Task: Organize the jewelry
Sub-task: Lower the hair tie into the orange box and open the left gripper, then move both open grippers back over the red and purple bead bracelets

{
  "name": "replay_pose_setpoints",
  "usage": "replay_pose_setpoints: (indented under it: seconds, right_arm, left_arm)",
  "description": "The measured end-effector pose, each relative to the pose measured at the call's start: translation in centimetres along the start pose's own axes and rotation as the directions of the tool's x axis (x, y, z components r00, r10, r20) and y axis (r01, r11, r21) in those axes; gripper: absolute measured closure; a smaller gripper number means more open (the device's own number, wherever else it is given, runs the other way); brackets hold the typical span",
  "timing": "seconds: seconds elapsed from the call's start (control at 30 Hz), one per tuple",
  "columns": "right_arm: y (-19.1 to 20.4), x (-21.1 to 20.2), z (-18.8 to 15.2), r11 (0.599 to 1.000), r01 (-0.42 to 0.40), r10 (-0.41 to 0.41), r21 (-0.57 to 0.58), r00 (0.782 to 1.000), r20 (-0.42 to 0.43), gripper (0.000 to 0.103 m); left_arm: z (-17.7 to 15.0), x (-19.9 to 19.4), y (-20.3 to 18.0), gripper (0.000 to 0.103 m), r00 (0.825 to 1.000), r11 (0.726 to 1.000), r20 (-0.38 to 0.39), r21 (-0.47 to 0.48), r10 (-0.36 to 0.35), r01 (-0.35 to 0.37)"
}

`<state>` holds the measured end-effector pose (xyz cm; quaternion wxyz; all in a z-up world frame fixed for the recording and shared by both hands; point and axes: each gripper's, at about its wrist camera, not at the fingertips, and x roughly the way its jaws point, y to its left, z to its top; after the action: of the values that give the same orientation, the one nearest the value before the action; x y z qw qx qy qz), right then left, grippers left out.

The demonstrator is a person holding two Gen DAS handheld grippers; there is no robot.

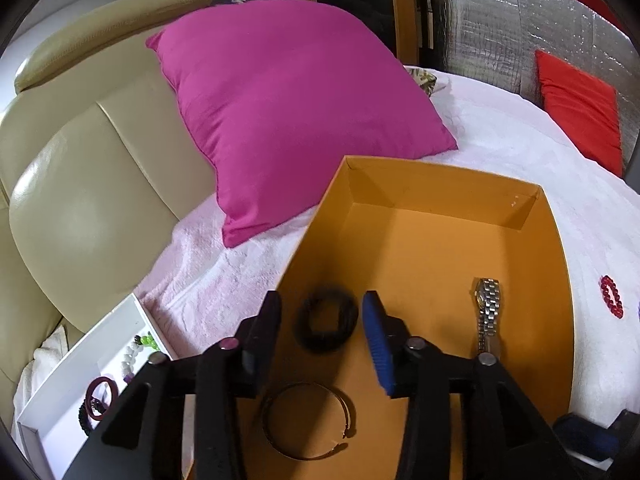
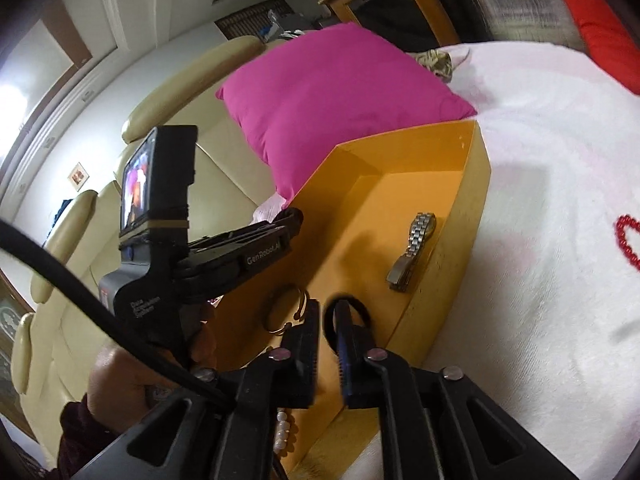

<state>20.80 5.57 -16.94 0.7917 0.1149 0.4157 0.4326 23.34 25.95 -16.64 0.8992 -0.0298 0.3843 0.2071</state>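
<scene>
On the bed, in the left wrist view, an orange box [image 1: 532,280] sits on the pale pink blanket [image 1: 500,152] beside a magenta pillow [image 1: 288,112]. The left hand-held gripper [image 1: 322,312] hangs over the box with its jaws apart, and nothing is pressed between the pads. A black coiled bracelet [image 1: 326,318] lies on the box floor in the gap between them, blurred. Nearer the camera lies a thin open bangle [image 1: 308,420], and to the right a metal watch [image 1: 487,312] lies stretched out. A red bead bracelet [image 1: 612,296] rests on the blanket outside the box, well apart from it. At lower left a white tray [image 1: 136,312] holds more bead bracelets.

In the right wrist view, the right hand-held gripper [image 2: 328,332] stands over the near end of the same box [image 2: 476,184], its jaws slightly parted and gripping nothing that I can see; a dark ring shows just behind its right finger. The left device and the hand [image 2: 116,376] holding it fill the left side. The watch [image 2: 414,246] lies by the box's right wall, and the red beads [image 2: 628,240] show at the frame's edge.

The red bead bracelet looks light, slippery and limp, likely strung on elastic; pinching across one side of the loop should lift it. The watch is heavier and stiff-linked, and is best taken across the band.
</scene>
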Motion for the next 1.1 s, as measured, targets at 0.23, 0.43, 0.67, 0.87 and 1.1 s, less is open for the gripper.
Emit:
replay_pose_setpoints:
  seconds: [0.23,0.43,0.67,0.87,1.1]
  right_arm:
    - [-1.5,-5.1,1.0,0.999,-0.023,0.019,0.029,0.990,0.138,0.061]
    - [-5.7,-11.3,1.4,0.989,0.106,-0.126,0.102,0.968,0.218,0.061]
    - [-12.3,-18.9,0.6,0.928,0.256,-0.321,0.270,0.917,0.237,0.061]
    - [-17.0,-23.1,-0.8,0.858,0.335,-0.423,0.390,0.891,0.166,0.061]
    - [-18.2,-26.4,-1.6,0.841,0.351,-0.451,0.412,0.875,0.174,0.061]
  left_arm:
    - [0.6,-1.9,-1.8,0.057,0.996,1.000,0.084,0.018,0.020,-0.021]
    - [0.8,-4.9,-7.1,0.041,0.985,0.993,0.169,0.113,-0.034,0.015]
    - [0.2,-8.2,-15.3,0.035,0.970,0.966,0.199,0.243,-0.140,0.090]
    - [-1.0,-10.2,-21.2,0.035,0.961,0.932,0.191,0.340,-0.199,0.125]
    - [-2.6,-11.9,-26.1,0.035,0.951,0.899,0.188,0.411,-0.247,0.152]
